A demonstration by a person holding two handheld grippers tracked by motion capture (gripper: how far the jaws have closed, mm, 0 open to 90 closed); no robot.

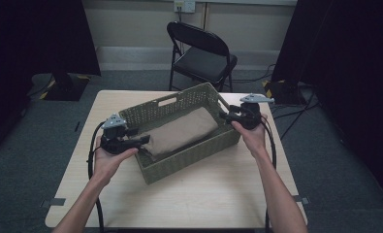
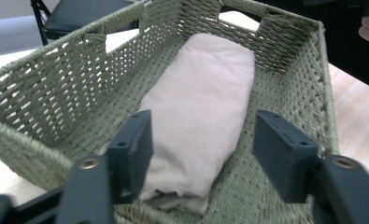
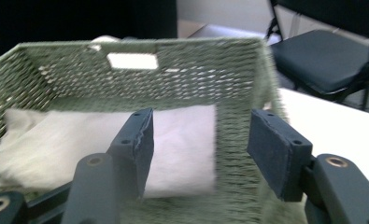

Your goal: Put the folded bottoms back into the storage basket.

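1. High view: A green woven basket [image 1: 189, 127] sits skewed on the counter [image 1: 213, 189]. A folded beige cloth [image 1: 182, 132] lies inside it, along its length. The left claw [image 1: 144, 141] sits at the basket's near-left end, level with the cloth's end. The right claw [image 1: 224, 116] sits at the far-right corner, near the rim. A folding chair [image 1: 202, 54] stands beyond the counter.

2. Left gripper view: The left claw [image 2: 203, 151] is spread wide. The near end of the cloth [image 2: 201, 112] lies between the jaws, but the pads do not press on it. Nothing is held.

3. Right gripper view: The right claw [image 3: 201, 149] is also spread wide. Its jaws straddle the basket's end wall [image 3: 236, 140], one inside over the cloth [image 3: 182, 140] and one outside. There is visible clearance on both faces.

4. Judgement on the step: The cloth appears placed, and both claws appear to be letting go. To do this well, keep the jaws wide. Draw each claw straight away from the basket without snagging the weave or dragging the fold.
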